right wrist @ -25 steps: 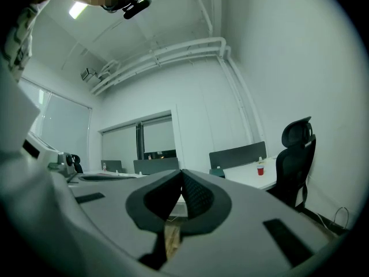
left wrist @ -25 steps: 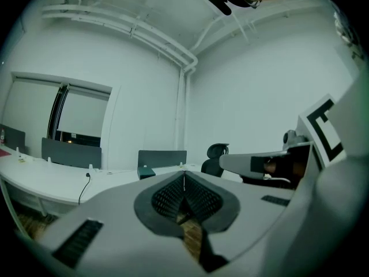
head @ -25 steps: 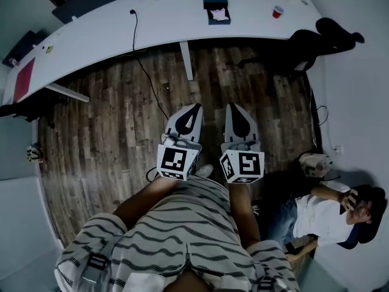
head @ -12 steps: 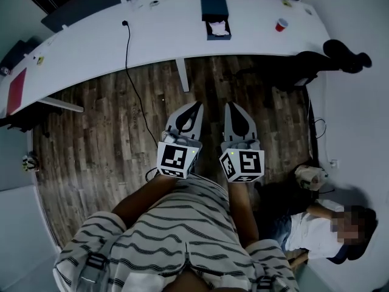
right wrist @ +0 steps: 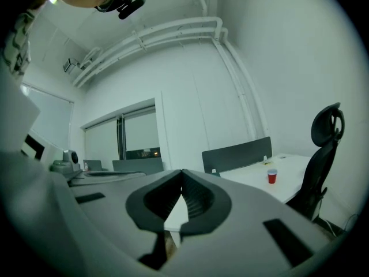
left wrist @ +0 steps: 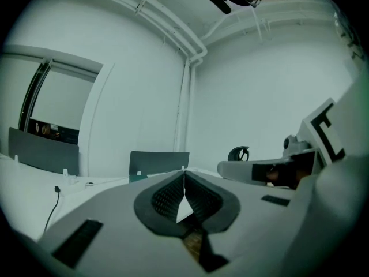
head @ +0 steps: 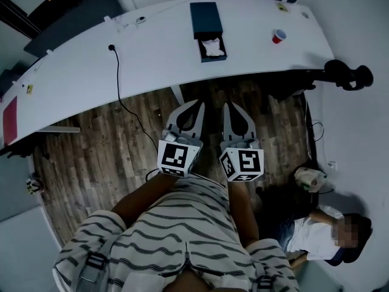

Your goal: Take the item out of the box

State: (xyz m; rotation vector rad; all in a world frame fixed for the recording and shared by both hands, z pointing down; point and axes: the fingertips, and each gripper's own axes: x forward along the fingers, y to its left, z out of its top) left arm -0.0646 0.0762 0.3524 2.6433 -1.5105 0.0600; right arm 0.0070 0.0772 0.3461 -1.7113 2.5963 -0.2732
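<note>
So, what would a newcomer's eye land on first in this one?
The left gripper and right gripper, both shut and empty, are held side by side over the wooden floor in the middle of the head view. Beyond them, on the long white table, a dark box lies open with a white item inside; a red cup stands to its right.

head view steeply down; both gripper views level toward the shared desk (head: 158, 38)

Dim, cool teal cast. Heavy fisheye bending, black vignette at gripper-view edges. White bench (head: 152, 41) brightest, upper head view; floor (head: 103, 145) dark. Left gripper (left wrist: 184, 173), right gripper (right wrist: 182, 173) soft near lens.
</note>
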